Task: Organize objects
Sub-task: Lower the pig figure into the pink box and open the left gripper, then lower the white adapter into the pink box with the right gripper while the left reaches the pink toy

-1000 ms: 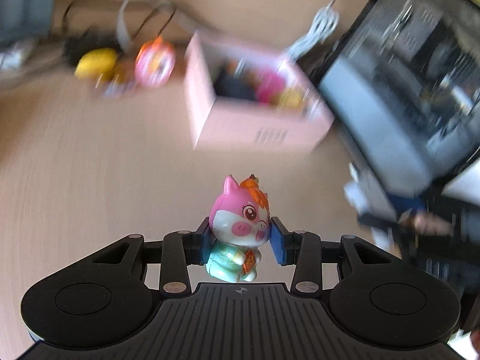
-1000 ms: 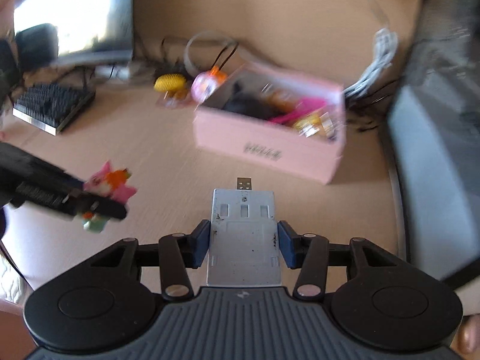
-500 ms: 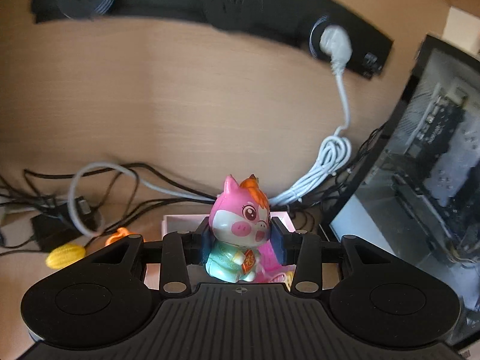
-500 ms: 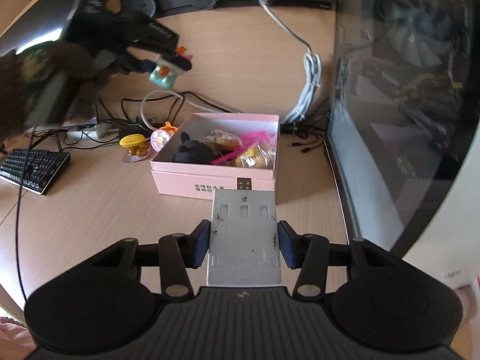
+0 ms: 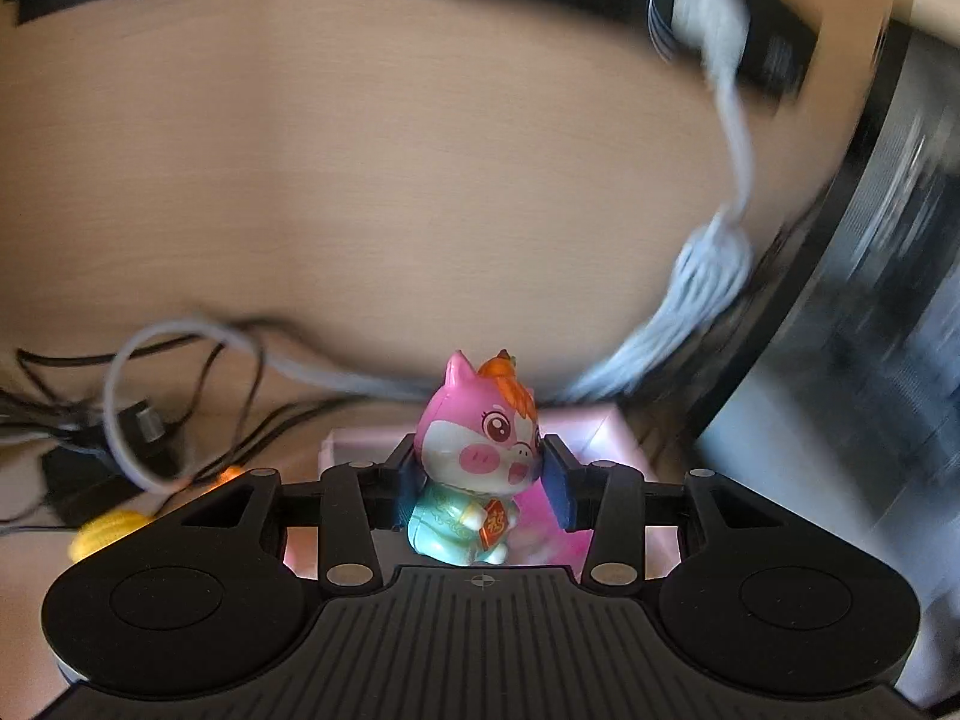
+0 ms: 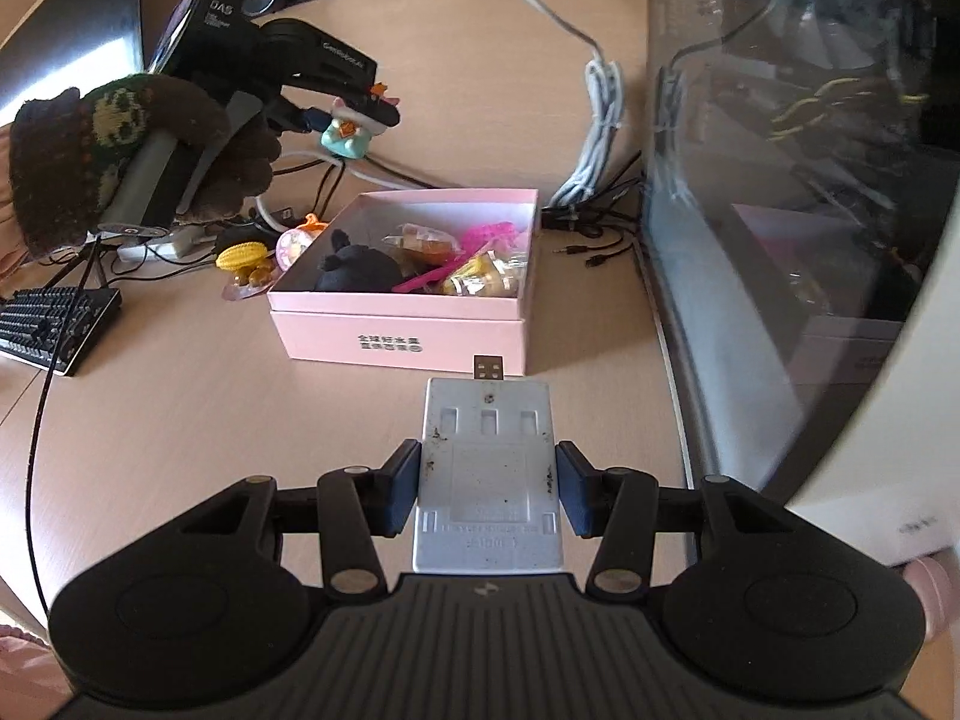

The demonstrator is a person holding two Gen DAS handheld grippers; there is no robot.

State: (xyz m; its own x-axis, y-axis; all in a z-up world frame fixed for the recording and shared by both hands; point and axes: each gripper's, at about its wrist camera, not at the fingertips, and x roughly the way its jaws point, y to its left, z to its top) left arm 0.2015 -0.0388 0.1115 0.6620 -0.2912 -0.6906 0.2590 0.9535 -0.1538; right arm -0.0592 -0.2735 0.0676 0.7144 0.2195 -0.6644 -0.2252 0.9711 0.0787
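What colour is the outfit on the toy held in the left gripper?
Mint green, on the pink pig toy; the left wrist view shows it best.

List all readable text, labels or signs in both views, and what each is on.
"DAS": black device behind the left gripper.
Red tag on the pig figurine: one gold character, not legible.
Pink box front: two printed lines, too small.
White USB device: embossed line, unreadable.

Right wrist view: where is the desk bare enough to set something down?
Bare desk lies between the keyboard and the pink box, and in a strip between the box and the computer case. Behind the box it is crowded with cables, a yellow toy and a power strip.
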